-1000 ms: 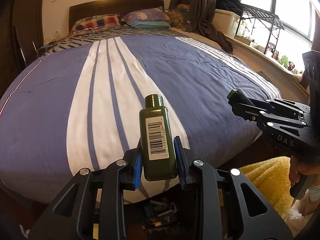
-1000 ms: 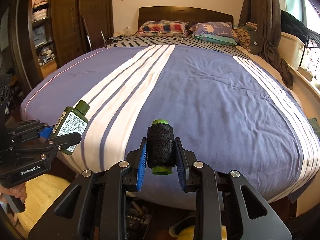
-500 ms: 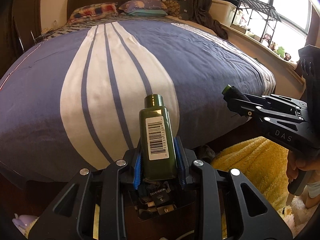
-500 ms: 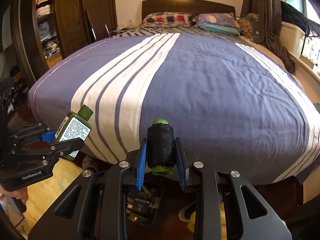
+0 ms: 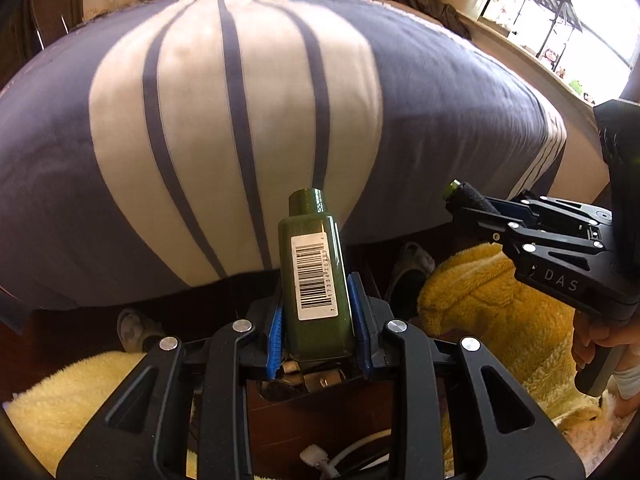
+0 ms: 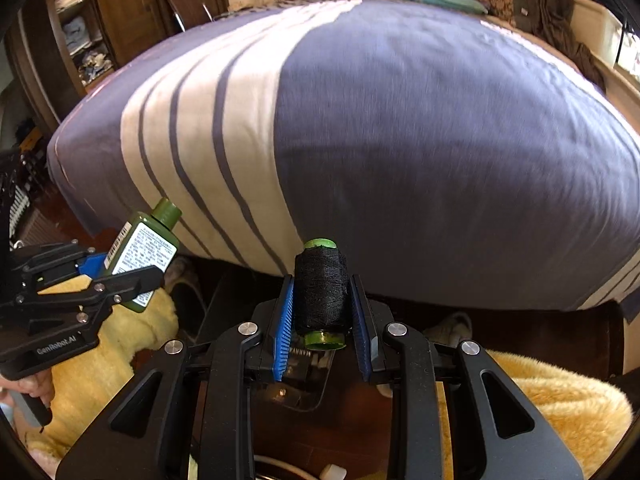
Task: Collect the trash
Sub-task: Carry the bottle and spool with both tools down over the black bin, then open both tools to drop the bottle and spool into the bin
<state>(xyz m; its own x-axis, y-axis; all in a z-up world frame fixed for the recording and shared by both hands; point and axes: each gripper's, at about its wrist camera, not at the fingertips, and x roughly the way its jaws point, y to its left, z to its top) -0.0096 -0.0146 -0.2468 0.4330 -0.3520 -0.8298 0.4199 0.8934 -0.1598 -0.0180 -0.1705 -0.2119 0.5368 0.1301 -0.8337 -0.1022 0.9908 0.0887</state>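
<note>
My left gripper is shut on a dark green bottle with a white barcode label, cap pointing away from me. My right gripper is shut on a spool of black thread with green ends. Both hang low in front of the foot of the bed, above a dark open bin on the floor holding small items. In the left wrist view the right gripper enters from the right with the spool; in the right wrist view the left gripper shows at the left with the bottle.
The bed with its purple and white striped cover fills the upper view. Yellow fluffy rugs lie on the dark wood floor on both sides, slippers sit by the bed's edge, and a white cable lies near me.
Both grippers have sunk and tipped downward, from above the bed's foot to below its edge; the floor, rugs and bin now show. Bottle and spool stay gripped.
</note>
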